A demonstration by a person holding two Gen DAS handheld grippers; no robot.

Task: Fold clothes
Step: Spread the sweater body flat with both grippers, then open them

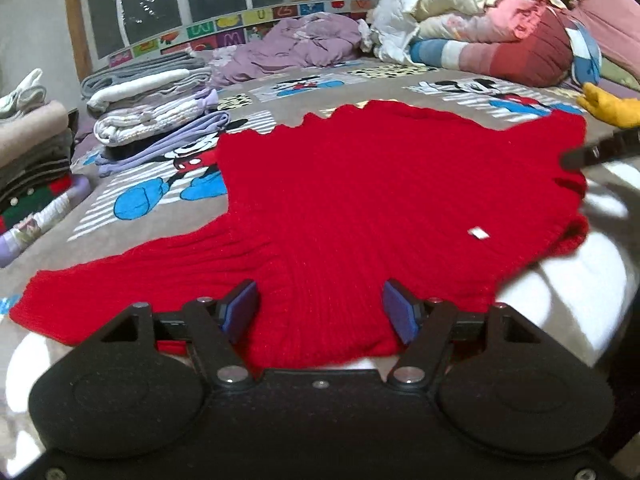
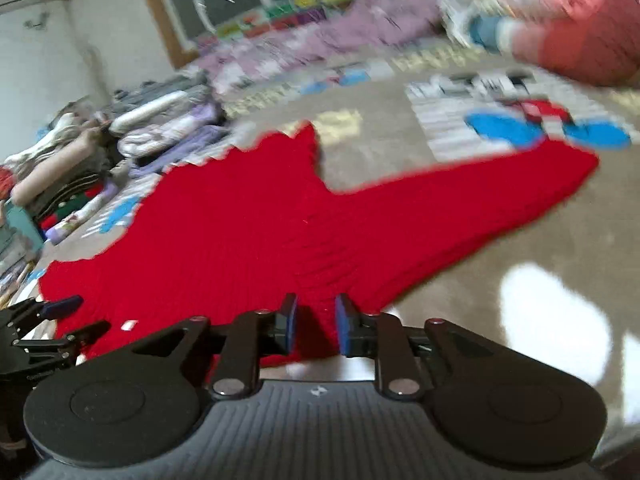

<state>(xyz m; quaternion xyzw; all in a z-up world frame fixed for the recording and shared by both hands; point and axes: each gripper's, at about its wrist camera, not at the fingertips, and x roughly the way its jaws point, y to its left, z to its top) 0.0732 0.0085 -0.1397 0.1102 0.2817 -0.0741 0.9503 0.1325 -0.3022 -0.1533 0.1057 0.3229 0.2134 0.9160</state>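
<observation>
A red knit sweater (image 1: 360,208) lies spread flat on the cartoon-print bedsheet (image 1: 304,92), one sleeve (image 1: 120,280) reaching left, a small white tag (image 1: 479,233) near its right side. My left gripper (image 1: 320,312) is open over the sweater's near edge, empty. In the right wrist view the sweater (image 2: 240,232) spreads with its other sleeve (image 2: 500,196) reaching right. My right gripper (image 2: 316,326) has its jaws partly closed around a raised bit of the sweater's near edge; whether they pinch it is unclear. The left gripper (image 2: 60,320) shows at that view's left edge.
Stacks of folded clothes (image 1: 152,100) sit at the left of the bed, more at the far left (image 1: 36,160). A crumpled purple garment (image 1: 304,44) and piled bedding (image 1: 480,20) lie at the back. A yellow item (image 1: 612,108) is at the right edge.
</observation>
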